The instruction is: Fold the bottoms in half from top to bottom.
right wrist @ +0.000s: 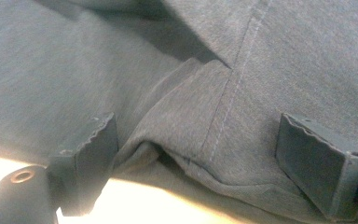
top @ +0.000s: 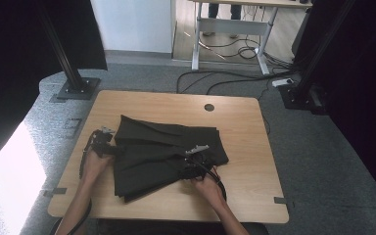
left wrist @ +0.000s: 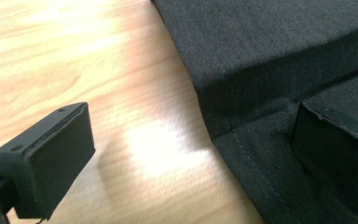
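Black cloth point(top: 169, 152) lying folded, middle of the worktop point(top: 245, 122). Left gripper point(left wrist: 186, 154) at its left edge, jaws wide, holding nothing, one over cloth, one over wood. Right gripper point(right wrist: 198, 161) at the near edge, jaws wide around a hem fold, likely ready to pinch.

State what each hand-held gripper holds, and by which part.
Nothing is held. The left hand-held gripper and right hand-held gripper are both open, jaws straddling edges of the dark garment.
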`<state>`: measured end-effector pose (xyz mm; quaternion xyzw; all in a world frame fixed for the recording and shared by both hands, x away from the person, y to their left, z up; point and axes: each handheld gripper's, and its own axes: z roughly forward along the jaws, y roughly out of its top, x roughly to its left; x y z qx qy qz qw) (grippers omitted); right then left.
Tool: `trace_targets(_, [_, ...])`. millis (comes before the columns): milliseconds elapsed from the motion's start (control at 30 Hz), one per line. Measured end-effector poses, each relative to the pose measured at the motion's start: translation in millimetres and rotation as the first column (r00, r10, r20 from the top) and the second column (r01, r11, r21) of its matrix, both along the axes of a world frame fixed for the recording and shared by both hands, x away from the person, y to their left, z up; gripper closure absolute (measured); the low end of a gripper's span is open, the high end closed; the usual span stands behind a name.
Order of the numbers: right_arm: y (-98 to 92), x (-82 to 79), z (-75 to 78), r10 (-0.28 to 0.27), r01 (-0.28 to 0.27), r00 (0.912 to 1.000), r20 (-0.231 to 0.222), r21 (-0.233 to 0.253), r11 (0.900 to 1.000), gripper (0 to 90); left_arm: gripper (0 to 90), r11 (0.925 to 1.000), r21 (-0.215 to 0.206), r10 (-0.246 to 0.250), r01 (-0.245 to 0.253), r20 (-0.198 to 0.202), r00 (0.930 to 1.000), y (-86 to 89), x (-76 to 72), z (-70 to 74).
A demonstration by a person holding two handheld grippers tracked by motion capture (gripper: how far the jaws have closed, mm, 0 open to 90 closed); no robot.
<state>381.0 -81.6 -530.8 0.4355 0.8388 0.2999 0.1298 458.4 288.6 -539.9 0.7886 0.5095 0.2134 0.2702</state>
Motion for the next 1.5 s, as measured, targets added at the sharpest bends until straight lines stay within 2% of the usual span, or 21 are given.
trace_targets(67, [-4.4,-4.5,8.1,-0.005,0.005,1.0,-0.008,0.022,1.0,13.7,0.5,0.9998,0.014,-0.014,0.015,-0.015,0.9998,0.5,1.3,4.0])
trace_targets(133, [-10.6,-6.7,22.0,0.001,-0.001,0.9996,0.027,0.033,0.999,13.7,0.5,0.9998,0.02,0.004,-0.004,-0.001,1.0,3.0,-2.2,11.2])
trace_targets(167, [-14.6,-6.5,30.0,0.01,-0.011,0.9987,0.051,0.033,0.999,13.7,1.7,0.9998,-0.018,0.007,-0.007,0.001,1.0,4.7,-5.9,15.9])
trace_targets(233, [-22.3,-3.8,45.5,0.01,-0.013,0.9958,0.091,0.036,0.999,13.7,1.6,0.9985,-0.055,0.0,0.0,0.004,1.0,5.2,-13.2,22.5])
trace_targets(333, [-32.0,6.9,63.7,0.004,-0.011,0.9913,0.132,0.049,0.999,13.7,1.6,0.9971,-0.073,-0.022,0.023,0.018,0.9996,0.3,-28.8,30.7])
trace_targets(433, [-35.4,21.0,68.3,0.012,-0.021,0.9891,0.146,0.061,0.998,13.7,0.9,0.9954,-0.078,-0.054,0.055,0.013,0.9984,-6.9,-44.3,33.5])
trace_targets(567, [-32.3,44.3,59.6,0.019,-0.027,0.9902,0.138,0.057,0.998,13.7,0.0,0.9944,-0.058,-0.089,0.089,-0.007,0.996,-17.1,-58.8,27.1])
trace_targets(700, [-21.8,62.7,43.0,0.032,-0.037,0.9922,0.121,0.036,0.999,13.6,0.0,0.9947,-0.042,-0.095,0.093,-0.029,0.9951,-22.2,-64.9,16.2])
trace_targets(867, [-5.2,77.0,26.8,0.064,-0.067,0.9916,0.112,0.025,0.997,13.6,0.0,0.996,-0.008,-0.089,0.089,-0.039,0.9952,-25.0,-66.2,7.7])
trace_targets(967, [2.5,82.2,21.3,0.08,-0.084,0.9911,0.107,0.033,0.996,13.6,0.0,0.9956,0.048,-0.079,0.081,-0.034,0.9963,-26.9,-64.7,4.6])
trace_targets(1067, [7.9,87.3,13.9,0.095,-0.099,0.9916,0.088,0.044,0.994,13.6,0.0,0.9967,0.043,-0.068,0.07,-0.027,0.9973,-23.7,-61.2,2.3])
trace_targets(1167, [11.6,87.5,5.3,0.096,-0.098,0.9925,0.076,0.015,0.995,13.6,0.0,0.9984,0.005,-0.056,0.057,-0.037,0.9977,-18.2,-54.9,0.3])
trace_targets(1267, [11.8,82.6,0.1,0.079,-0.079,0.9942,0.073,-0.001,0.997,13.6,0.0,0.9987,-0.012,-0.049,0.049,-0.042,0.9979,-14.5,-46.8,-0.7])
trace_targets(1500, [12.7,60.6,-2.9,0.03,-0.029,0.9969,0.072,-0.012,0.999,13.5,0.0,0.9995,-0.003,-0.031,0.031,-0.049,0.9983,-11.7,-25.7,0.4])
